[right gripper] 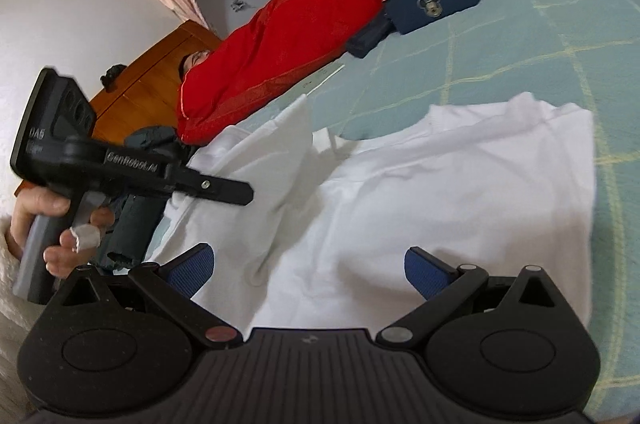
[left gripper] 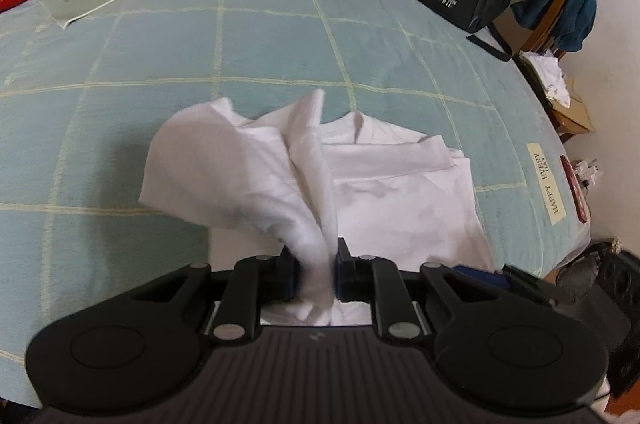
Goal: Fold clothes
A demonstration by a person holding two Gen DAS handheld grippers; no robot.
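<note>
The soft, light white T-shirt (left gripper: 384,184), spread near the bed's (left gripper: 160,64) right edge, was pinched at its limp sleeve by the left gripper (left gripper: 316,276); the right gripper (right gripper: 308,264) was held wide open, empty.

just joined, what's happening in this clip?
A person is folding a white T-shirt on a bed with a light green checked cover. The left tool is shut on a bunched part of the shirt, lifted off the bed. The right tool is open above the flat part, holding nothing.
</note>
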